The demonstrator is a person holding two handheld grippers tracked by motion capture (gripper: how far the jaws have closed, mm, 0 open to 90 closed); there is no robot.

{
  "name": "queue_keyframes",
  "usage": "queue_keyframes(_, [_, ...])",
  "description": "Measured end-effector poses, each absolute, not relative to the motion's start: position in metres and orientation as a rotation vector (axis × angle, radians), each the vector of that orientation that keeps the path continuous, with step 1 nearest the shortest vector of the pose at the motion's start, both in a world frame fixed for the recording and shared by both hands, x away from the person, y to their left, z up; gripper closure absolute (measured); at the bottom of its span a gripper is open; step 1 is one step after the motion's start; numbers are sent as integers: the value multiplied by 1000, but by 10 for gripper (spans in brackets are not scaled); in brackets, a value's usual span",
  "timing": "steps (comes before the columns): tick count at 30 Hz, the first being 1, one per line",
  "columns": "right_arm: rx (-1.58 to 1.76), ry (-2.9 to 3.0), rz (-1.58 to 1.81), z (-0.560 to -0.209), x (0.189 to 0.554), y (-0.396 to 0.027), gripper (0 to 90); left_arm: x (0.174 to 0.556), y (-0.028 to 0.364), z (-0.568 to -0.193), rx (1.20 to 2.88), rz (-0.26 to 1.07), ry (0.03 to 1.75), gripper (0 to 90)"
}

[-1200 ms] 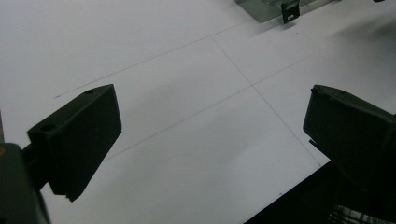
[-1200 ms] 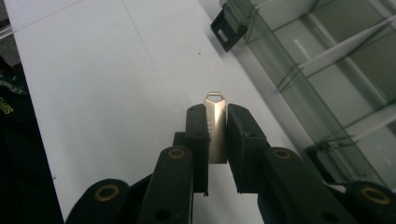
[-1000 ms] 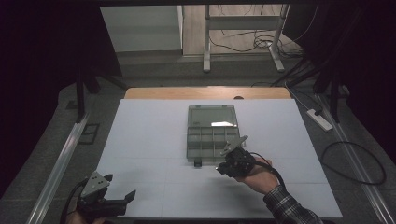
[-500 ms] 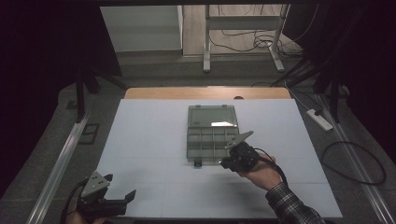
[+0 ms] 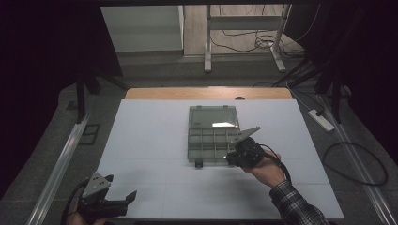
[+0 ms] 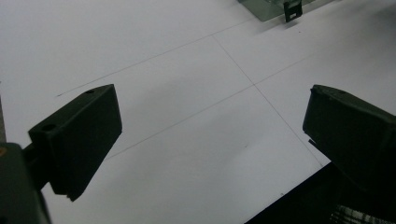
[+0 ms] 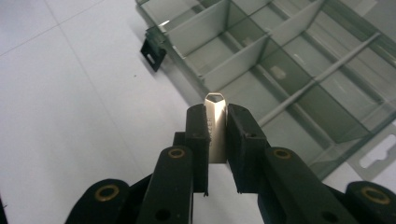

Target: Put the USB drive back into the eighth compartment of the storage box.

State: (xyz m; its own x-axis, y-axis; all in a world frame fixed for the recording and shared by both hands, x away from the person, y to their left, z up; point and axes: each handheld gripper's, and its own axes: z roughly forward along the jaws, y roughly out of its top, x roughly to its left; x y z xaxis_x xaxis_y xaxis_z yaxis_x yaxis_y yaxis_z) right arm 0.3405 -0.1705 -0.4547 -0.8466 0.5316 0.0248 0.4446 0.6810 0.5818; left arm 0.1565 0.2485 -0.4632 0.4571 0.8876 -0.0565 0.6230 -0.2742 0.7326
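A clear grey compartment box (image 5: 212, 136) lies open in the middle of the white table, its lid (image 5: 213, 116) folded back on the far side. My right gripper (image 5: 233, 158) hovers at the box's near right corner, shut on a small silver metal flash drive (image 7: 215, 125) that stands upright between its pads above the box's near compartments (image 7: 261, 74). My left gripper (image 5: 126, 199) rests at the table's near left edge, open, with only bare white table (image 6: 187, 116) between its jaws. The box's black latch (image 6: 292, 10) shows far ahead of it.
The white table sheet (image 5: 155, 140) carries thin grid lines. A wooden edge (image 5: 206, 93) runs along the far side. A power strip (image 5: 321, 120) and cables lie on the floor at the right, and a metal rail (image 5: 58, 164) runs along the left.
My right gripper has moved a little to the right and slightly up along the box's near edge, still holding the drive. The left gripper has stayed in place.
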Motion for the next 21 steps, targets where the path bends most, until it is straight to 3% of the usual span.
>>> queue_keyframes(21, [893, 2666, 875, -456, 363, -186, 790, 157, 249, -463, 2001, 479, 1265, 49])
